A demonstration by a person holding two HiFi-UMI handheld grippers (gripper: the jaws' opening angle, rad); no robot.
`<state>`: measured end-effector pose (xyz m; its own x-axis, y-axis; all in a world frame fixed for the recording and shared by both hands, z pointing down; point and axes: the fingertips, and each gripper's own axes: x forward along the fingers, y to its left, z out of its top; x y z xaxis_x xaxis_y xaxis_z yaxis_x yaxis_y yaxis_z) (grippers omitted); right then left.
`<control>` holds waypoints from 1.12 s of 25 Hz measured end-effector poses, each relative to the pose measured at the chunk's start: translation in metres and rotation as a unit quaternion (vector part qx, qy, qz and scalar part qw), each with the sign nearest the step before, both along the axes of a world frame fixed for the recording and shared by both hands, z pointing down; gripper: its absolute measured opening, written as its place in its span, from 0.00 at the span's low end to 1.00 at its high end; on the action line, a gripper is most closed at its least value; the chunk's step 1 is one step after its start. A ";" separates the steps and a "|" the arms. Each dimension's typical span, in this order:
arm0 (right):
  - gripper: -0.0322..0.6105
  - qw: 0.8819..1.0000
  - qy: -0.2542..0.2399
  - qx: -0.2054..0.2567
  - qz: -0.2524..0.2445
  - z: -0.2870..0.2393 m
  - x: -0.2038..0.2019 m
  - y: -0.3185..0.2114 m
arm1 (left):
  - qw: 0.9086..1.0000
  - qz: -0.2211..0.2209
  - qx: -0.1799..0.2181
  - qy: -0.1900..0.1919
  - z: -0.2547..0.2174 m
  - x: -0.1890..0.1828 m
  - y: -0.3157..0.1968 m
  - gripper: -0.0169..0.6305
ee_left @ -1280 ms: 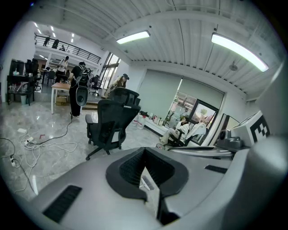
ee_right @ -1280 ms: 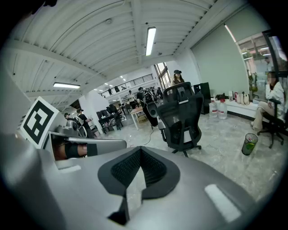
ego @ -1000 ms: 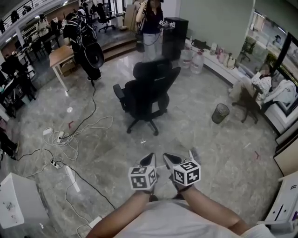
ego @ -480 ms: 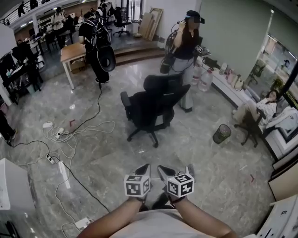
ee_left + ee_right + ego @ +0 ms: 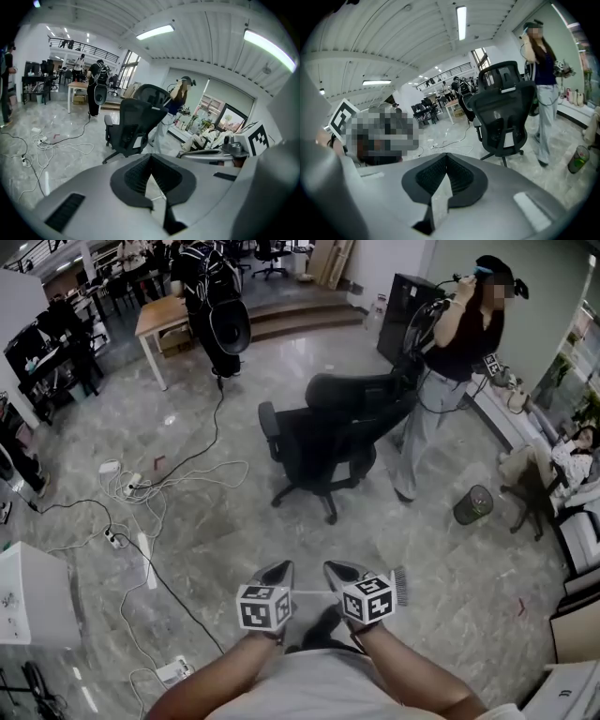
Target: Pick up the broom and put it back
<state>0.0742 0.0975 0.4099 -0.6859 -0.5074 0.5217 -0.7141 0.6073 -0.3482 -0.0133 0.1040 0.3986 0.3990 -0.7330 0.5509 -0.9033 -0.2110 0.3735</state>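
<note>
The broom shows in the head view as a fan of grey bristles just right of my right gripper, with a thin pale handle running across to my left gripper. Both grippers are held close in front of my body, side by side, jaws shut and pointing forward and down. In the left gripper view the jaws meet at the tips and the thin handle crosses the gap behind them. The right gripper view shows its jaws closed too. The broom's grip points are mostly hidden.
A black office chair stands ahead on the marble floor. Just right of it stands a person. A mesh waste bin is at the right. Cables and power strips lie at the left, with a white cabinet near the left edge.
Both grippers have come down and forward together with the broom. The view has swung, so the chair and the standing person now sit further right.
</note>
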 end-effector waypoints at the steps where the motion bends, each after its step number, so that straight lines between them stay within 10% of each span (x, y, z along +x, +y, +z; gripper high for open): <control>1: 0.05 1.000 0.008 -0.003 -0.016 0.008 -0.002 -0.011 | 1.000 -0.008 -0.005 -0.001 0.004 -0.003 -0.010 0.04; 13: 0.09 0.975 0.099 -0.078 -0.181 0.173 -0.080 -0.098 | 0.993 -0.063 -0.096 0.001 0.134 -0.094 -0.085 0.04; 28: 0.24 0.919 0.188 -0.170 -0.302 0.573 -0.197 -0.102 | 0.977 -0.061 -0.205 0.025 0.444 -0.193 -0.122 0.04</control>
<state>-0.1228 -0.0047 0.9832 -0.5275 0.1424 0.8375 -0.3907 0.8347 -0.3880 -0.2059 -0.0184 0.8423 0.3565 -0.4989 0.7900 -0.8911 0.0726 0.4480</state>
